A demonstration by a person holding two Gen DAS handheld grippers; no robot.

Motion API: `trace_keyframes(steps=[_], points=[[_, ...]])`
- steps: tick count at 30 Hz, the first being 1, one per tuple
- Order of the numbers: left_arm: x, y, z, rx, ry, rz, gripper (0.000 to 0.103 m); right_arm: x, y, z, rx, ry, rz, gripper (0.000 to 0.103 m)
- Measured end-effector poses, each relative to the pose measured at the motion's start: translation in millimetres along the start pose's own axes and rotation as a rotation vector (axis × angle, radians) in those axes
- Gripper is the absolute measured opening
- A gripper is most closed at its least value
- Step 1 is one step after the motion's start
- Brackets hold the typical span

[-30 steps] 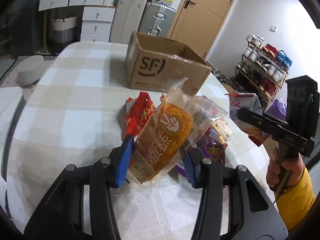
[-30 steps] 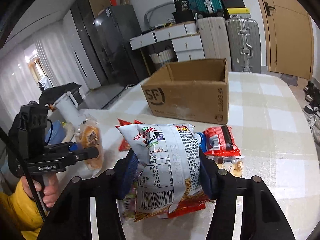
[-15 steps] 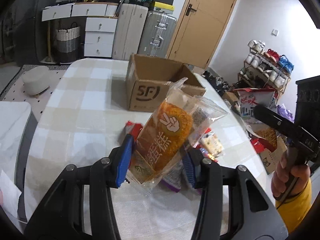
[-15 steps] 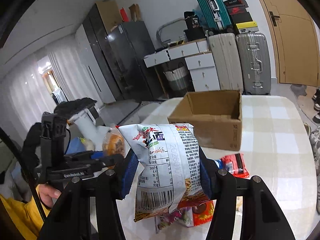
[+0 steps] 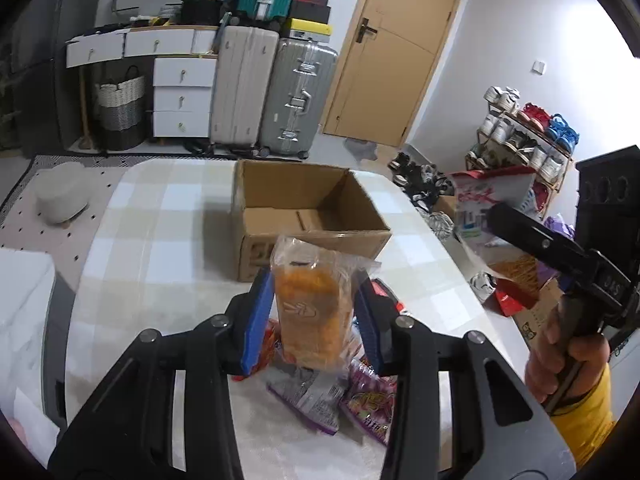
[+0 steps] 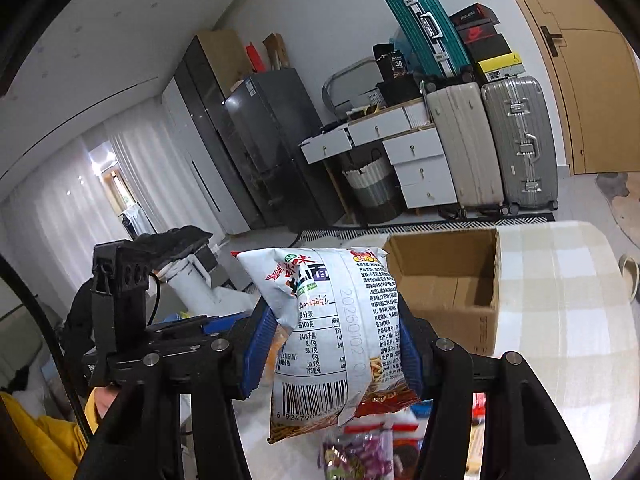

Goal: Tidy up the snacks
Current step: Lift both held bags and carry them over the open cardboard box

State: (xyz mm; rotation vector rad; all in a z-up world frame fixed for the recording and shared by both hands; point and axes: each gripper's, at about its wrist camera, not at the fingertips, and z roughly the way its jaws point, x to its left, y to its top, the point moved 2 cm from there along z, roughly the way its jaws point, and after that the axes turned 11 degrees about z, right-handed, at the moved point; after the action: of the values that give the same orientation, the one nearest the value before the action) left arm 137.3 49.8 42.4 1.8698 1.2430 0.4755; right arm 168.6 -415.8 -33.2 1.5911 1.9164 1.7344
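Note:
My left gripper (image 5: 314, 282) holds an orange cake in a clear wrapper (image 5: 310, 312) upright above the table; its jaws are closing and both blue pads press the packet. My right gripper (image 6: 332, 310) is shut on a white noodle-snack bag (image 6: 328, 340), lifted in the air; the same bag (image 5: 476, 200) shows at the right of the left wrist view. An open brown cardboard box (image 5: 372, 246) stands beyond both grippers on the checked table (image 5: 168, 220), and nothing shows inside it. It also appears to the right of the bag (image 6: 486, 332).
Loose purple packets (image 5: 360, 404) and a red one (image 5: 384, 296) lie on the table below my left gripper. A hand with a yellow sleeve (image 5: 568, 364) holds the right gripper. Suitcases (image 5: 296, 96), white drawers (image 5: 180, 96) and a shoe rack (image 5: 520, 136) stand beyond the table.
Both grippers have risen with their packets, so the box now shows its inside from above. The cake packet has swung upright and the left pads have drawn closer on it.

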Motion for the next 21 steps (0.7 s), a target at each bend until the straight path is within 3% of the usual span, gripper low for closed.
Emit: trace_keyframes(steps=[4, 6, 9, 21], points=[[-11, 22, 8, -0.003, -0.011, 0.037, 0.036, -1, 16, 12, 0.002, 0.005, -0.01, 0.056], [-11, 26, 22, 0.033, -0.033, 0.02, 0.034, -5, 19, 22, 0.006, 0.0, -0.011, 0.056], [-11, 26, 33, 0.053, -0.065, 0.0, 0.029, -17, 17, 35, 0.029, 0.011, 0.019, 0.056], [-1, 23, 57, 0.072, -0.068, -0.01, 0.023, -35, 18, 58, 0.057, 0.006, 0.047, 0.056]])
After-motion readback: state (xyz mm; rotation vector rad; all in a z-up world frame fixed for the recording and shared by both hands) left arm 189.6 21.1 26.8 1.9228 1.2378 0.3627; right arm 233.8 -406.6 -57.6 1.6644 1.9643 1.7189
